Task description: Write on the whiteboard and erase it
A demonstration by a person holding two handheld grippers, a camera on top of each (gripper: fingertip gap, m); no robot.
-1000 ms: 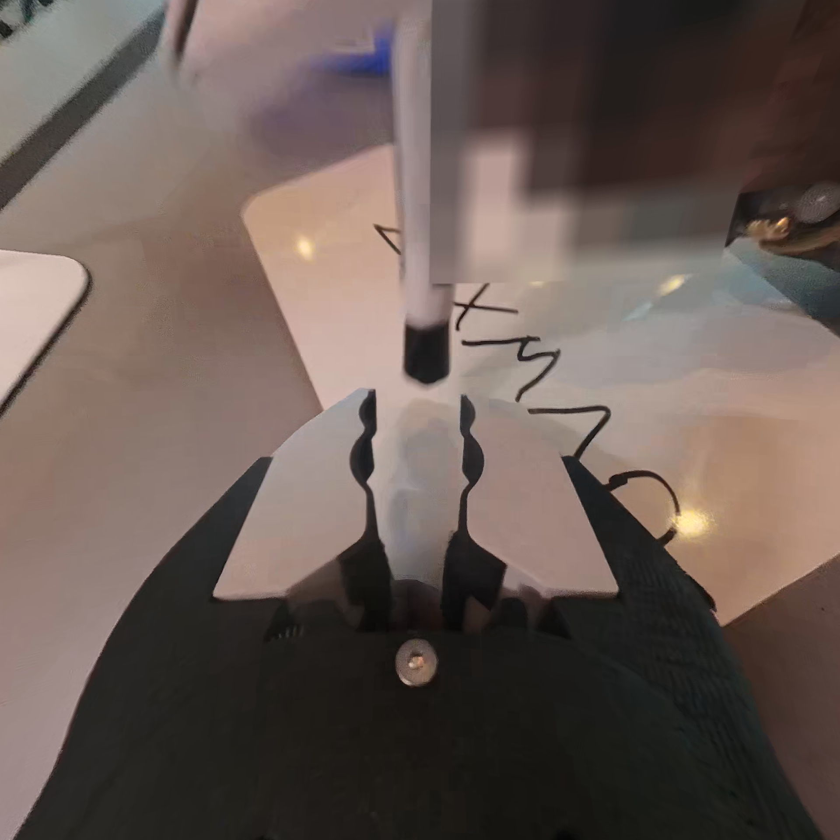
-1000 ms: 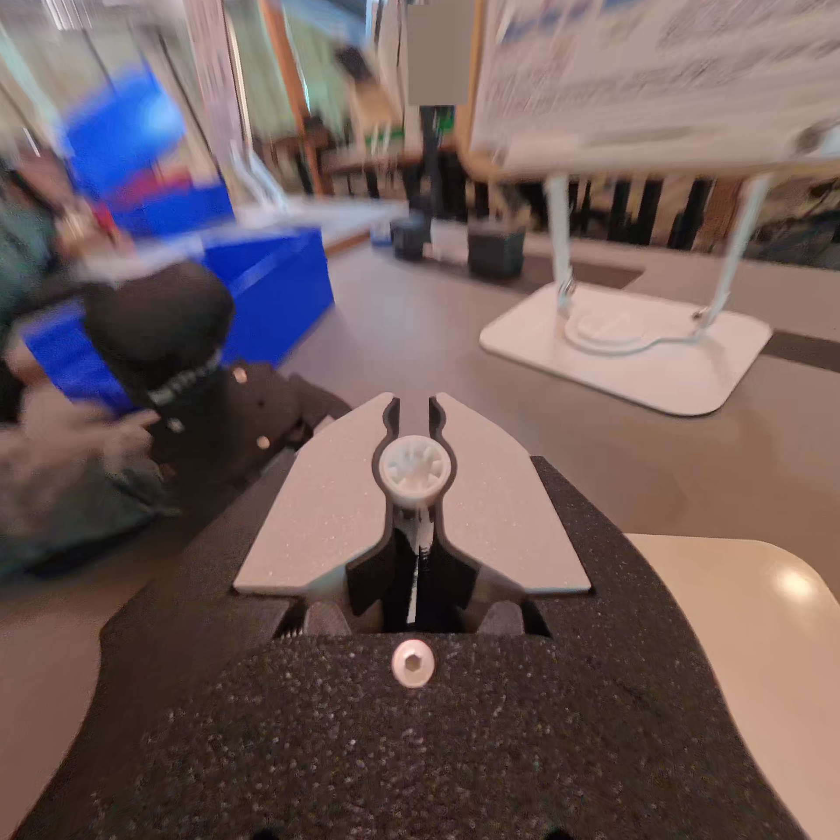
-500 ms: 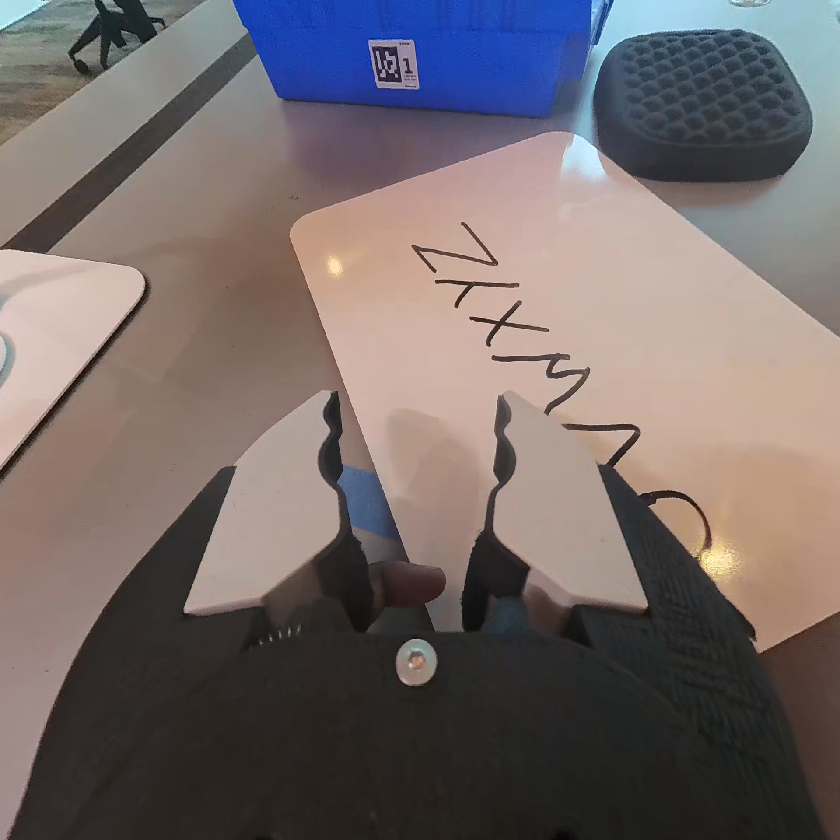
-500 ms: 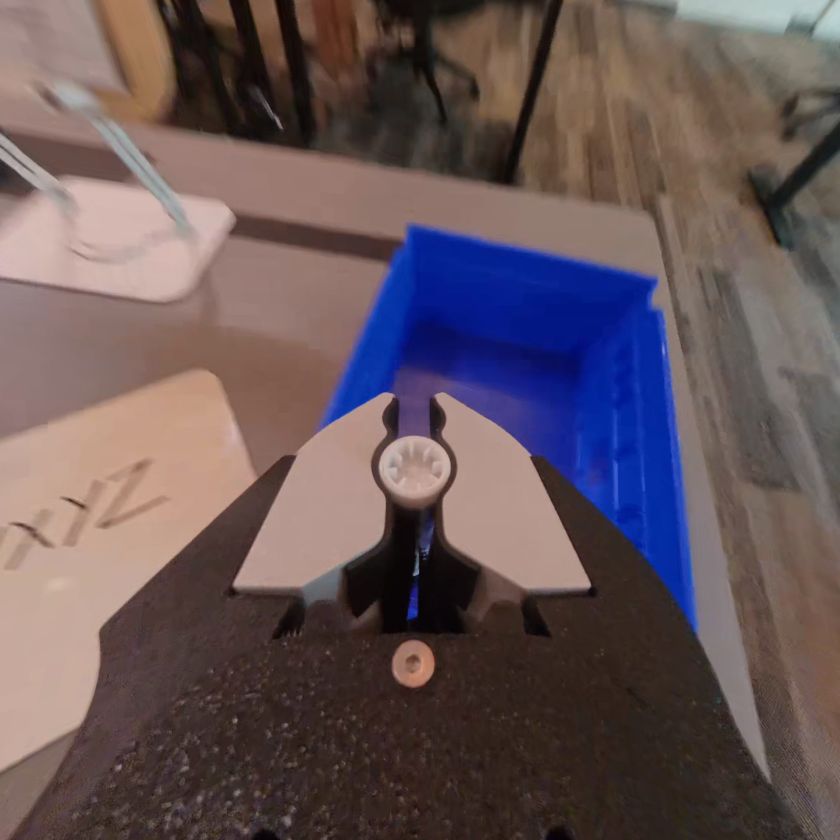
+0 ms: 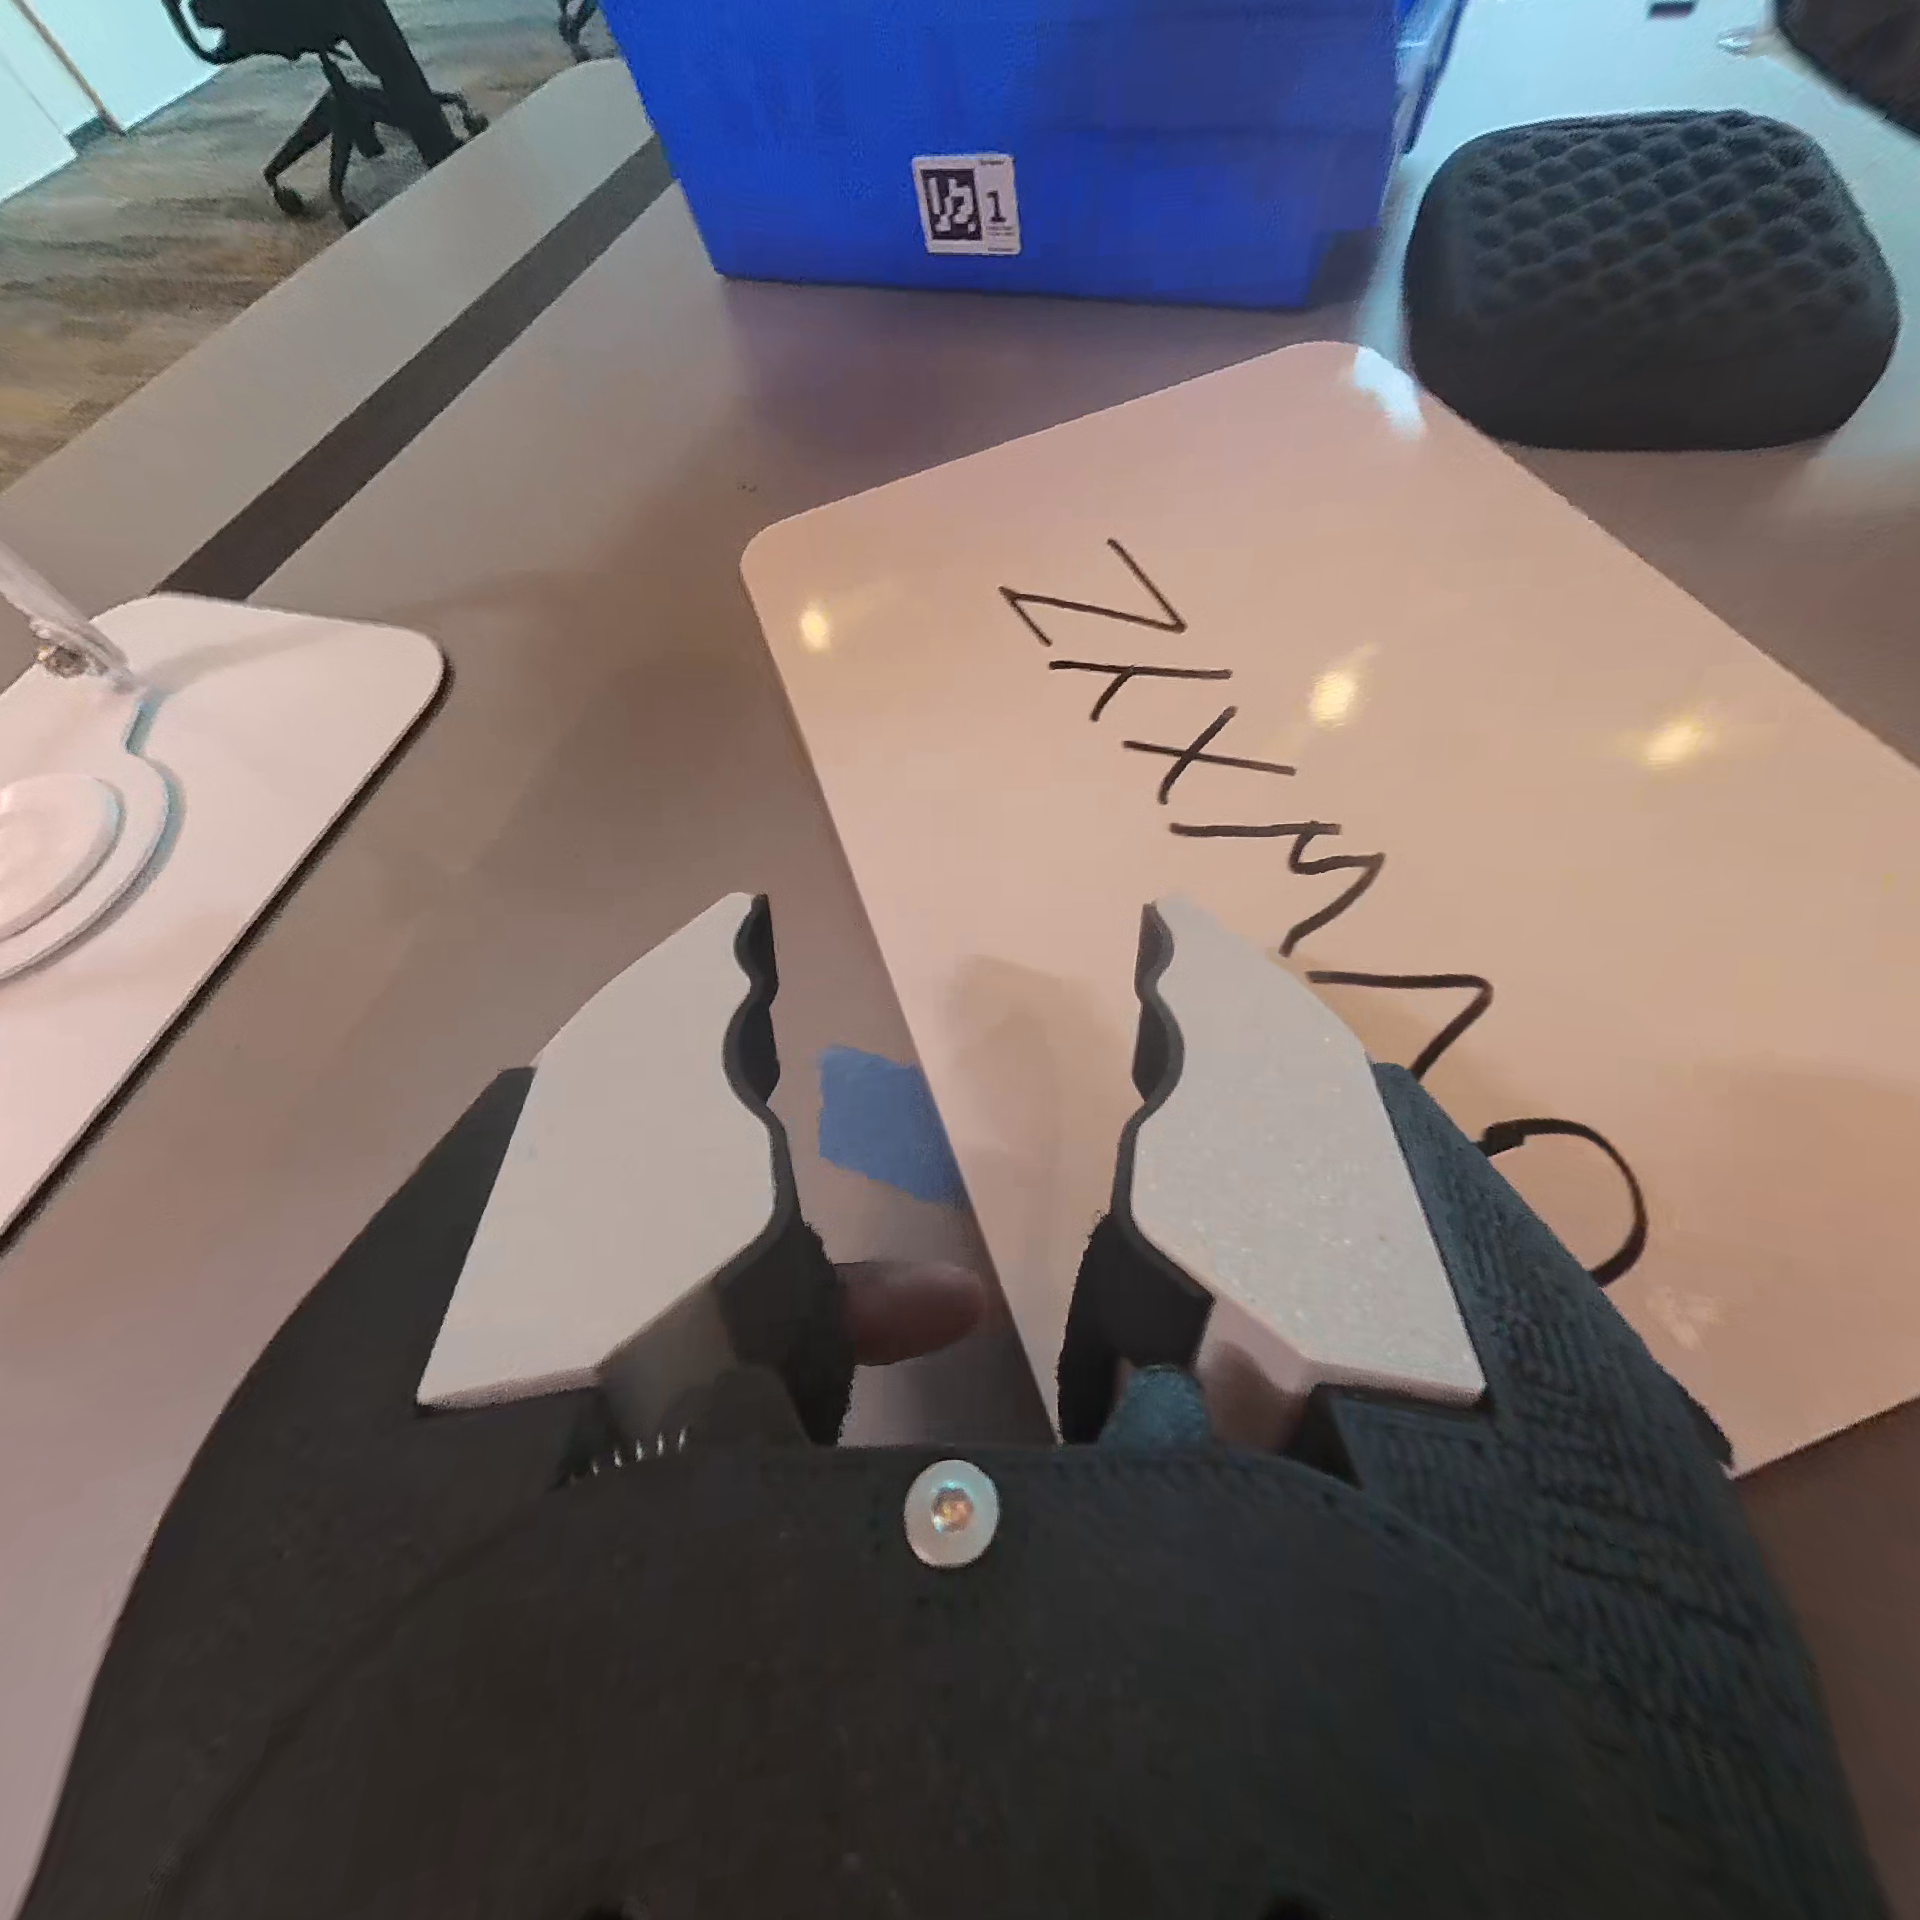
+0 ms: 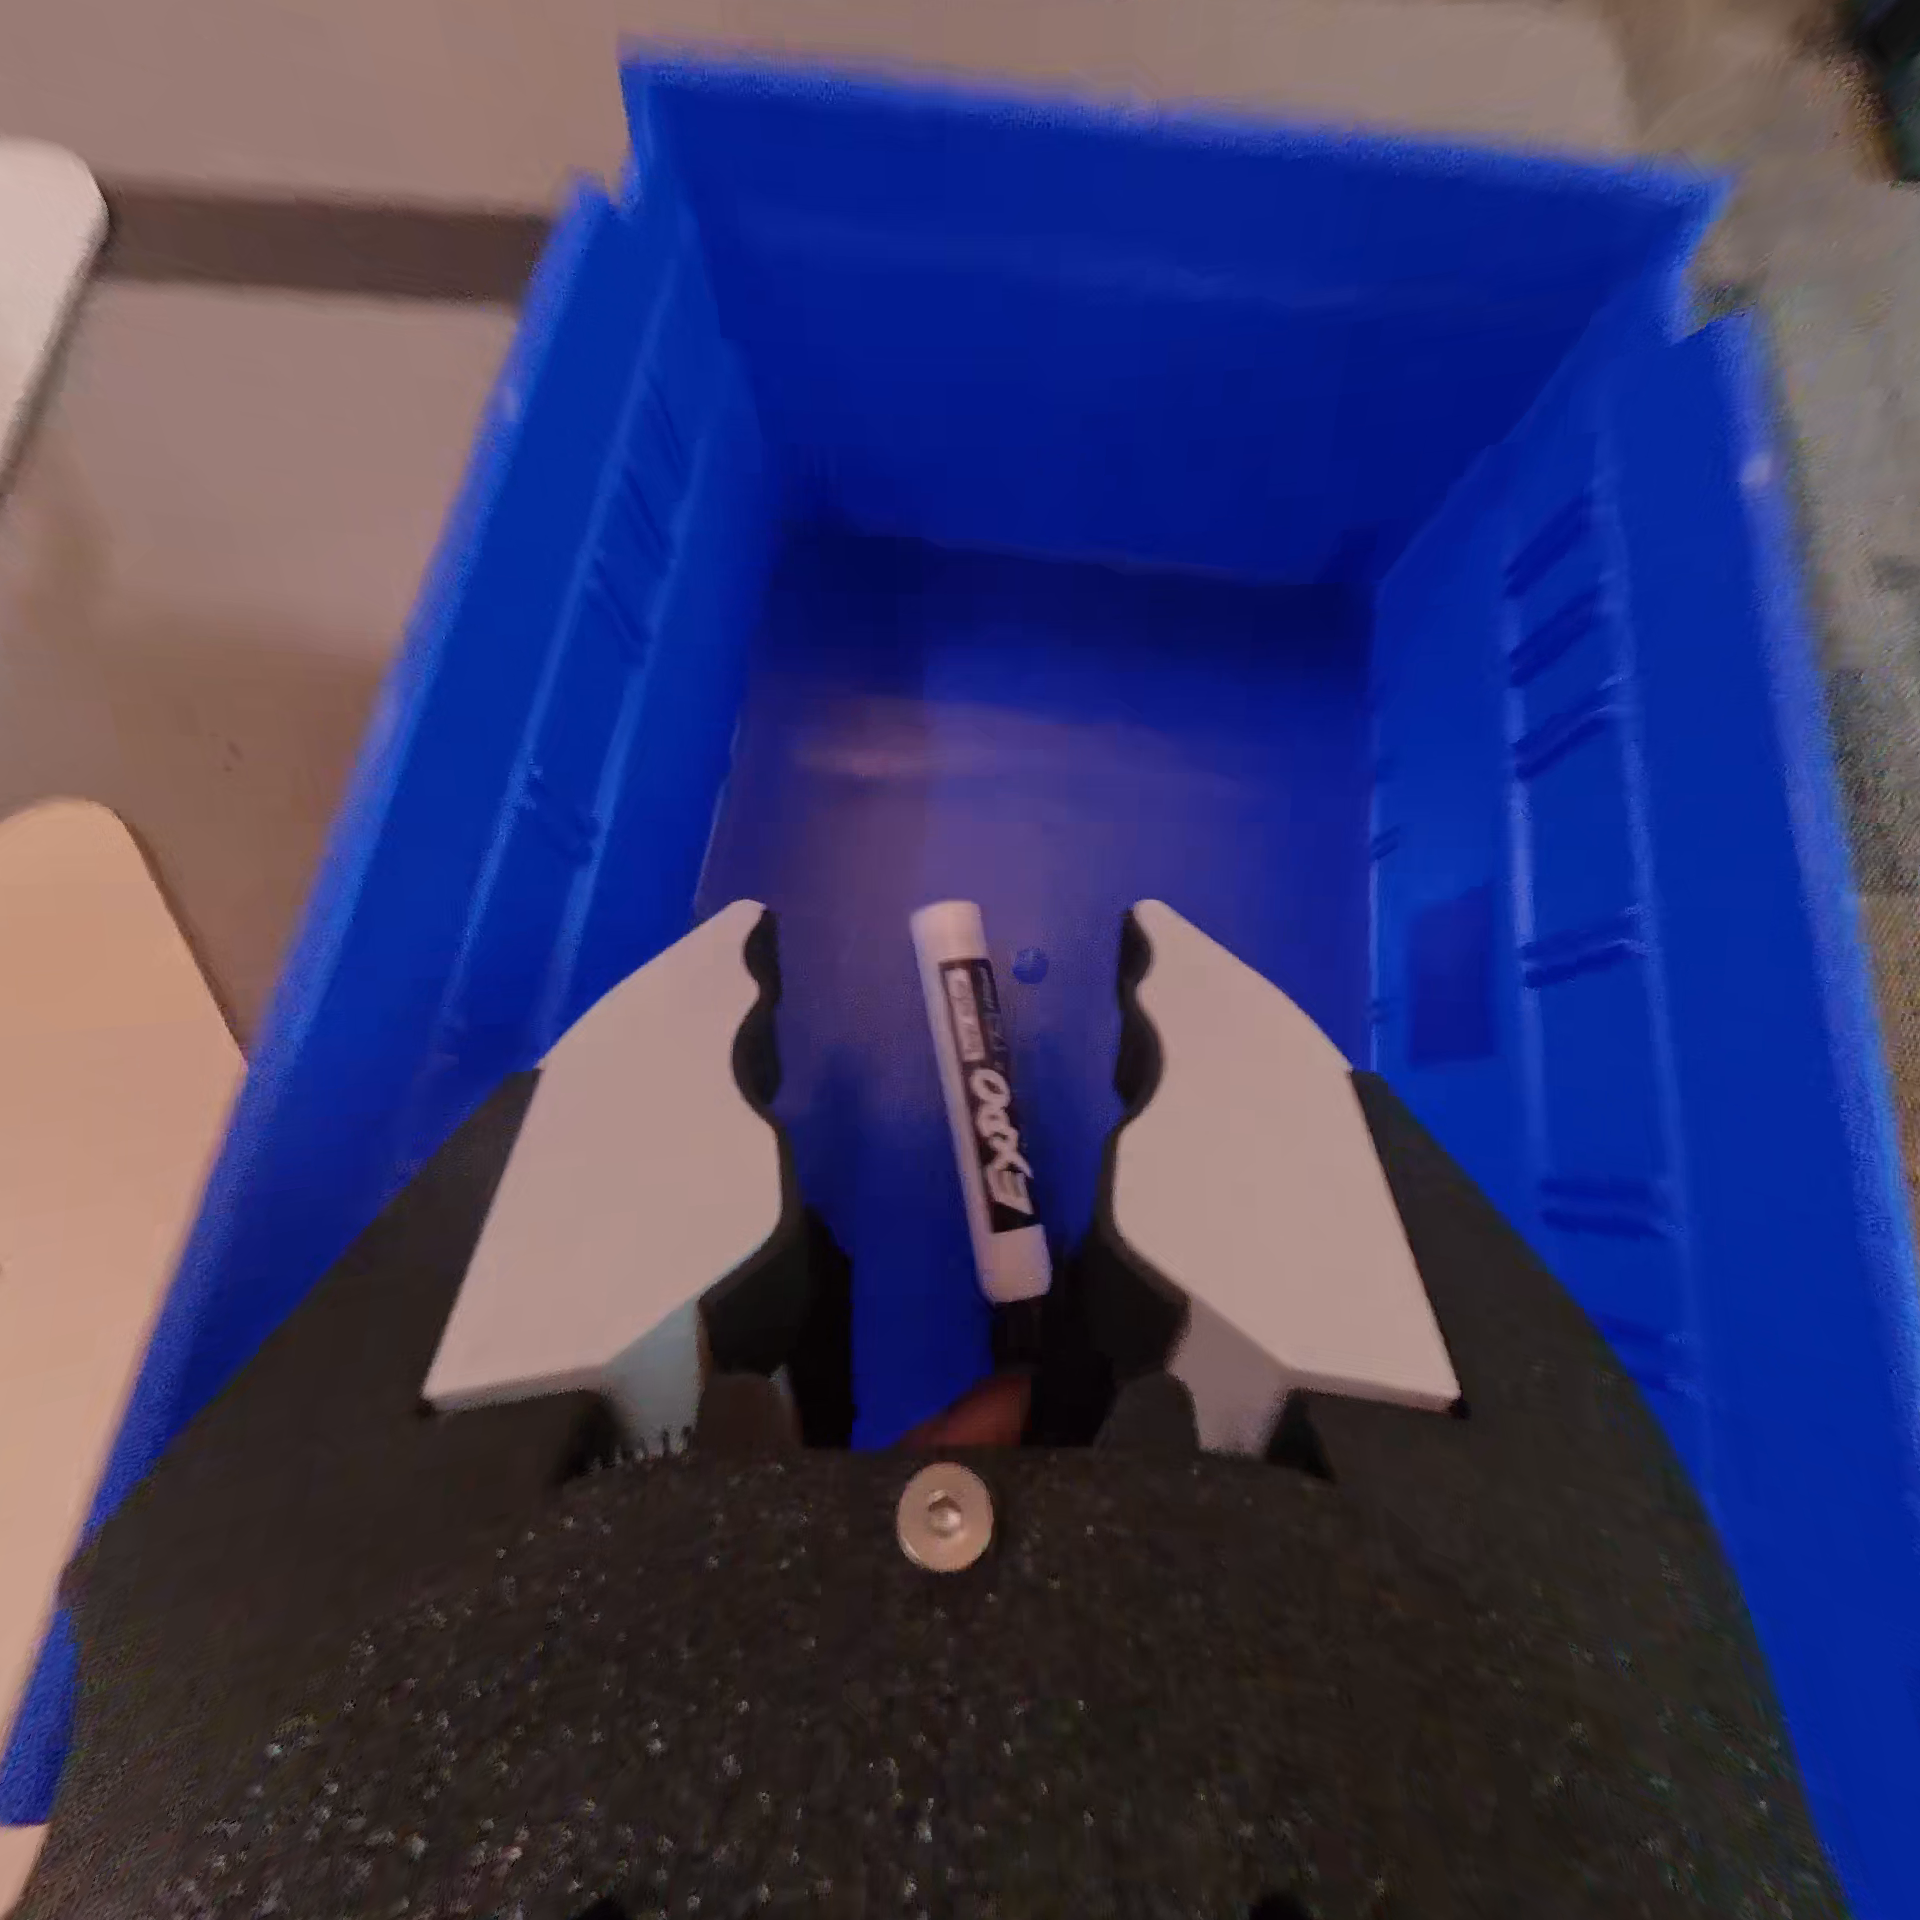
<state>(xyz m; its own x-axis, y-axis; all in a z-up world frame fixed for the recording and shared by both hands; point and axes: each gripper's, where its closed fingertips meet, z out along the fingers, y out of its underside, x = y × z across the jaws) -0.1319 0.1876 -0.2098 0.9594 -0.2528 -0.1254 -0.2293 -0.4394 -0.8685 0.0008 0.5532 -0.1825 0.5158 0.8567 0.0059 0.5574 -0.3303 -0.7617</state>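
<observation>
The white whiteboard (image 5: 1455,727) lies on the grey table with black marker strokes (image 5: 1226,790) running down it. My left gripper (image 5: 956,914) is open and empty, low over the board's near left edge. My right gripper (image 6: 945,914) is open above the blue bin (image 6: 1610,727). The white marker (image 6: 982,1101) with a black label lies loose in the bin between the spread fingers, touching neither pad. A black textured eraser pad (image 5: 1652,281) rests beyond the board's far right corner.
The blue bin (image 5: 997,135) stands at the far edge of the table behind the board. A white stand base (image 5: 187,831) sits on the left. A strip of blue tape (image 5: 883,1122) lies at the board's left edge. Part of the whiteboard (image 6: 94,1039) shows at left. My hands' fingertips stand some 40 cm from each other.
My right gripper swung over the blue bin, opened and let the marker go into it. My left gripper opened wide and stays over the board's near edge.
</observation>
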